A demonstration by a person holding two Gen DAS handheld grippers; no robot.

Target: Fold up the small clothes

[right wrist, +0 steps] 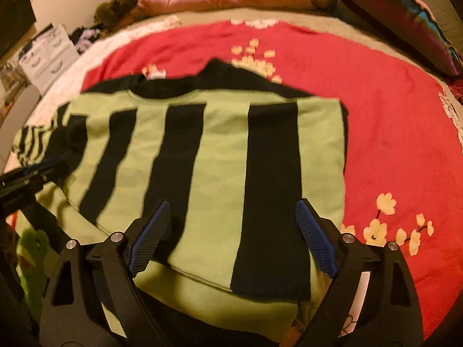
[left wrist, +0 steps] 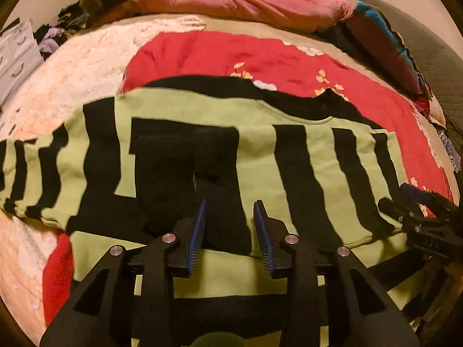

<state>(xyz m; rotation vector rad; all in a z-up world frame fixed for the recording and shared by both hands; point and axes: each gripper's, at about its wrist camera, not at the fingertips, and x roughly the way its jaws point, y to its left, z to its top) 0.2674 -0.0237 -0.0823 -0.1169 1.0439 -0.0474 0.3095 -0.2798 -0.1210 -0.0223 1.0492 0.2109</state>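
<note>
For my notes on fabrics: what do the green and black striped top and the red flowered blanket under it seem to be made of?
The green and black striped top looks like a thick matte knit, perhaps fleece: no shine, soft edges, a stitched hem. The red flowered blanket looks plush, probably fleece too: its surface is fuzzy and dull. Blur leaves both uncertain.

Sweater (left wrist: pixel 260 156), light green with wide black stripes and black neck trim, lies flat on the red floral blanket (right wrist: pixel 390 133), collar at the far edge. Body is spread open; one striped sleeve (left wrist: pixel 31 173) extends off the blanket's left edge onto the pale bedding. Near hem lies doubled over green fabric.
</note>
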